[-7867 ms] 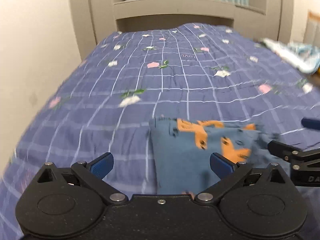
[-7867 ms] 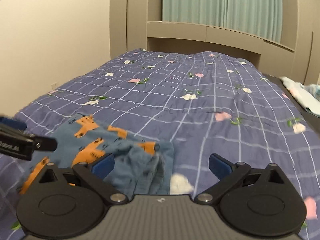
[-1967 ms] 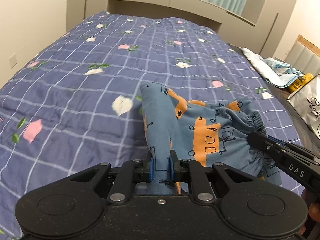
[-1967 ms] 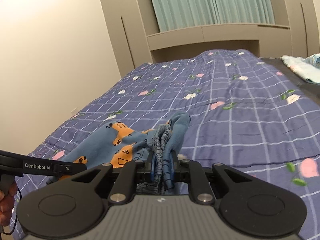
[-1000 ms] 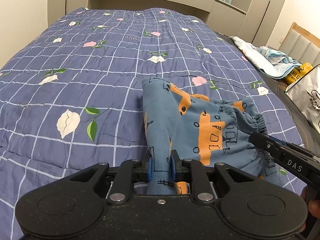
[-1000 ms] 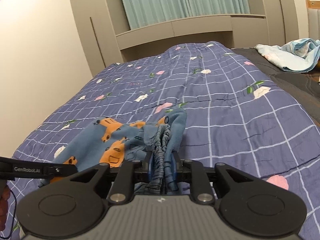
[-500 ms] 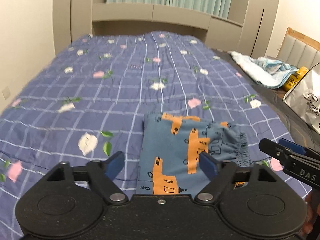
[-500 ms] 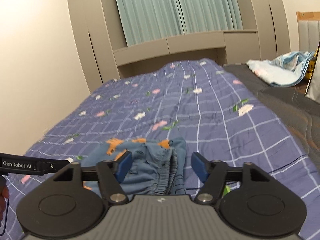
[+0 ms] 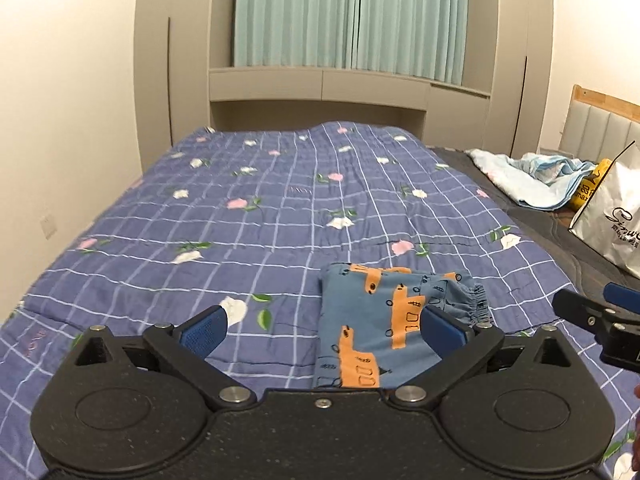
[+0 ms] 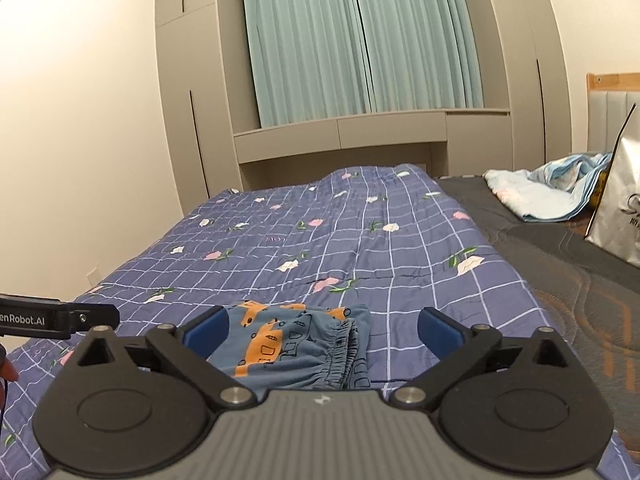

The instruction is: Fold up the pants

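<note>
Now both grippers hang above the near end of the bed (image 9: 280,216), and neither one touches anything. The left gripper (image 9: 322,322) has its blue pads spread wide apart, nothing between them. The right gripper (image 10: 322,326) stands the same way, pads wide apart and bare; in the left view its black tip shows at about 3 o'clock (image 9: 588,314), and in the right view the left one's arm pokes in at about 9 o'clock (image 10: 60,318).

The pants (image 9: 384,328) lie folded into a small flat packet on the blue checked quilt (image 10: 360,248), near the foot of the bed. They are blue with orange prints. Seen from the left gripper, the packet sits a little toward 1 o'clock, its gathered waistband (image 9: 474,304) on the side toward 3 o'clock and a straight folded edge toward 9 o'clock. Seen from the right gripper, the pants (image 10: 296,344) lie a little toward 11 o'clock, waistband layers stacked at their 3 o'clock edge.

Off at 2 o'clock, on the dark mattress beside the quilt, lie a crumpled pale blue cloth (image 9: 532,178) and a white bag (image 9: 612,224). Green curtains (image 10: 360,40) hang at 12 o'clock, behind the bed.
</note>
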The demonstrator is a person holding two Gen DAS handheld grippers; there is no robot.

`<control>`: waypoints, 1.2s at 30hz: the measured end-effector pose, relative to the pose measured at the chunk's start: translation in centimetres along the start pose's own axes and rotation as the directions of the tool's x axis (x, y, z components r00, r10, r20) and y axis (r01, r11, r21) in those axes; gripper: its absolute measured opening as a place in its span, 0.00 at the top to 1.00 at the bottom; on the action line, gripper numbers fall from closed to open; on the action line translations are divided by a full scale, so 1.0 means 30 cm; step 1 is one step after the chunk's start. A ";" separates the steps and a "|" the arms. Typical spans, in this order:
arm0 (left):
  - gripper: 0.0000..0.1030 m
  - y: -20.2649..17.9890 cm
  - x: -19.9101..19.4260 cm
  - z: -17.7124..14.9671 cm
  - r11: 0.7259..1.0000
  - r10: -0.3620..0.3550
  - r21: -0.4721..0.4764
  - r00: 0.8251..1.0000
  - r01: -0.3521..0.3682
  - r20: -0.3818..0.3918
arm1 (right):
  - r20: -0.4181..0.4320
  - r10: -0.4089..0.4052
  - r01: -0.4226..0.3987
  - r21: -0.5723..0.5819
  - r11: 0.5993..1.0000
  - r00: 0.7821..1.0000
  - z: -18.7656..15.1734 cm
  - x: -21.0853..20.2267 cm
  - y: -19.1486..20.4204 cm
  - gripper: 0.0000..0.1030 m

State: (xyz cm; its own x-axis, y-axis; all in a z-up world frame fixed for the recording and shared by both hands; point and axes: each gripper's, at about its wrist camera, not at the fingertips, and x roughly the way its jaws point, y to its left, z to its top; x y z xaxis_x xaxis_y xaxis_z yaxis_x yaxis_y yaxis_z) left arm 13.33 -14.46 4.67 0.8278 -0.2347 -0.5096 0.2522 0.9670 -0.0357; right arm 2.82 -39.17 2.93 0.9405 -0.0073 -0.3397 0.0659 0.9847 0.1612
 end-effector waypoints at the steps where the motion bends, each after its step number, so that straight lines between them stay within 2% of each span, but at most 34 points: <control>1: 0.01 0.003 -0.023 -0.013 1.000 0.007 0.007 1.000 -0.007 0.010 | 0.007 -0.002 0.002 -0.001 1.000 1.000 -0.005 -0.018 0.008 0.00; 7: 0.01 0.021 -0.121 -0.101 1.000 0.008 0.028 0.999 -0.009 0.043 | 0.044 -0.017 0.017 -0.002 1.000 0.999 -0.054 -0.121 0.057 0.00; 21: 0.01 0.094 -0.228 -0.231 0.999 0.034 -0.044 0.996 -0.031 0.078 | 0.113 -0.061 0.064 -0.026 0.998 0.992 -0.167 -0.261 0.129 0.00; 30: 0.01 0.099 -0.263 -0.334 0.999 0.041 -0.018 0.993 -0.039 0.111 | 0.081 -0.066 0.070 -0.043 0.997 0.995 -0.268 -0.281 0.143 0.00; 36: 0.01 0.097 -0.256 -0.392 0.999 0.047 -0.009 0.994 -0.047 0.103 | 0.072 -0.079 0.082 -0.046 0.996 0.994 -0.322 -0.286 0.134 0.00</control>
State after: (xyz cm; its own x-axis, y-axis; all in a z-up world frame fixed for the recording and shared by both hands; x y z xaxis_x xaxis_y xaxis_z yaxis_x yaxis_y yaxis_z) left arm 1.83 -8.68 -1.63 0.8860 -0.1978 -0.4194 0.2091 0.9777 -0.0193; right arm -8.19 -33.45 -2.46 0.9540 -0.0972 -0.2838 0.1275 0.9877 0.0903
